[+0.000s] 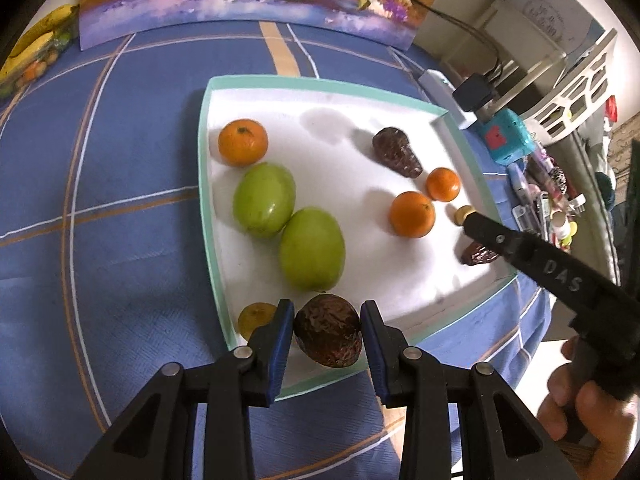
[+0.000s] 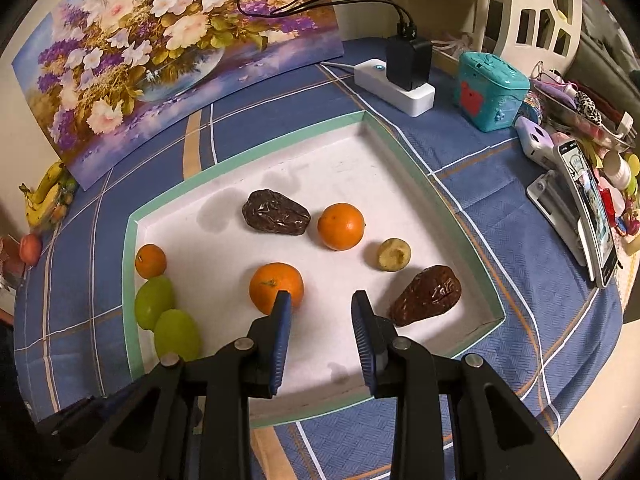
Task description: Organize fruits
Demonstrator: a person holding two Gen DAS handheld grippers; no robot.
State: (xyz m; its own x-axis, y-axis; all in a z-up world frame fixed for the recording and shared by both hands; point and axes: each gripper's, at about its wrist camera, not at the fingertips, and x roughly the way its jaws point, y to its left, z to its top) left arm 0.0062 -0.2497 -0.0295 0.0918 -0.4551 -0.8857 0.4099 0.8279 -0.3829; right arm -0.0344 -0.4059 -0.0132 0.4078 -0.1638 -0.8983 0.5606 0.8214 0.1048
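A white tray with a mint rim (image 1: 204,128) (image 2: 130,280) lies on the blue cloth. It holds three oranges (image 1: 243,142) (image 1: 412,214) (image 1: 443,184), two green fruits (image 1: 264,199) (image 1: 312,249), two dark brown avocados (image 1: 396,152) (image 2: 426,295), a small yellow fruit (image 2: 394,254) and another yellowish fruit (image 1: 256,318). My left gripper (image 1: 327,330) is shut on a dark avocado (image 1: 328,330) over the tray's near corner. My right gripper (image 2: 319,328) is open and empty above the tray, just right of an orange (image 2: 276,287).
A flower painting (image 2: 160,52) leans at the back. A white power strip (image 2: 394,88), a teal toy box (image 2: 490,90), a phone on a stand (image 2: 588,208) and small clutter lie right of the tray. Bananas (image 2: 44,196) lie far left.
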